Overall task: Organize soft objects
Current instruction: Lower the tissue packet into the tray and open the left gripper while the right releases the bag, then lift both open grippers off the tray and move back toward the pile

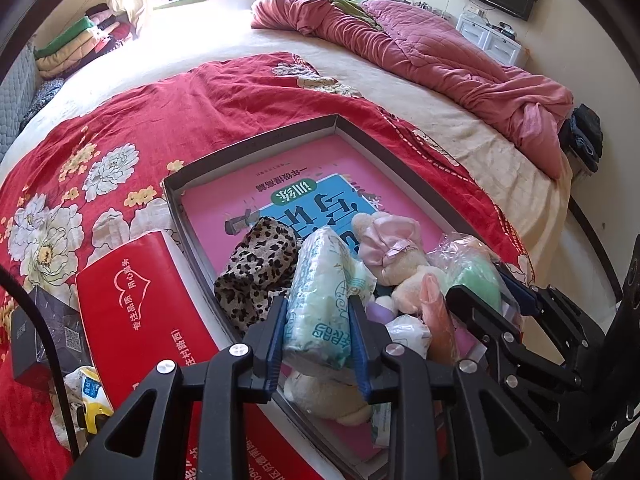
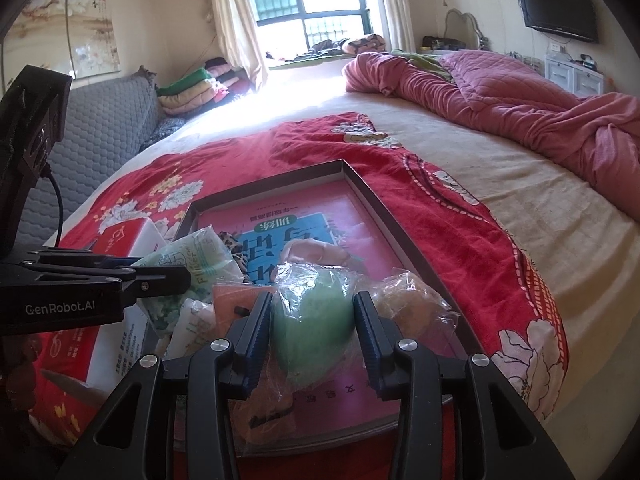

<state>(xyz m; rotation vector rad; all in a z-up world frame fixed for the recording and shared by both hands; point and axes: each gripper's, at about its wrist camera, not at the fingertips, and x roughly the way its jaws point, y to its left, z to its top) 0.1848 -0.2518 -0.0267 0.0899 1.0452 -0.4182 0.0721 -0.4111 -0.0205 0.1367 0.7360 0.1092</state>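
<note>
A shallow grey tray (image 1: 256,145) with a pink book in it lies on the red floral blanket. My left gripper (image 1: 318,340) is shut on a pale green tissue pack (image 1: 324,292) held over the tray's near end. Beside it lie a leopard-print cloth (image 1: 256,268), a pink-bowed plush toy (image 1: 394,256) and a cream plush (image 1: 324,396). My right gripper (image 2: 314,338) is shut on a green sponge in a clear bag (image 2: 316,328) above the tray (image 2: 400,220). The tissue pack (image 2: 188,268) and left gripper show at its left.
A red box (image 1: 136,312) lies left of the tray, with a dark box (image 1: 44,332) and a yellow packet (image 1: 94,400) beyond it. A pink quilt (image 1: 440,44) is heaped at the far right of the bed. Folded clothes (image 2: 192,88) sit by the window.
</note>
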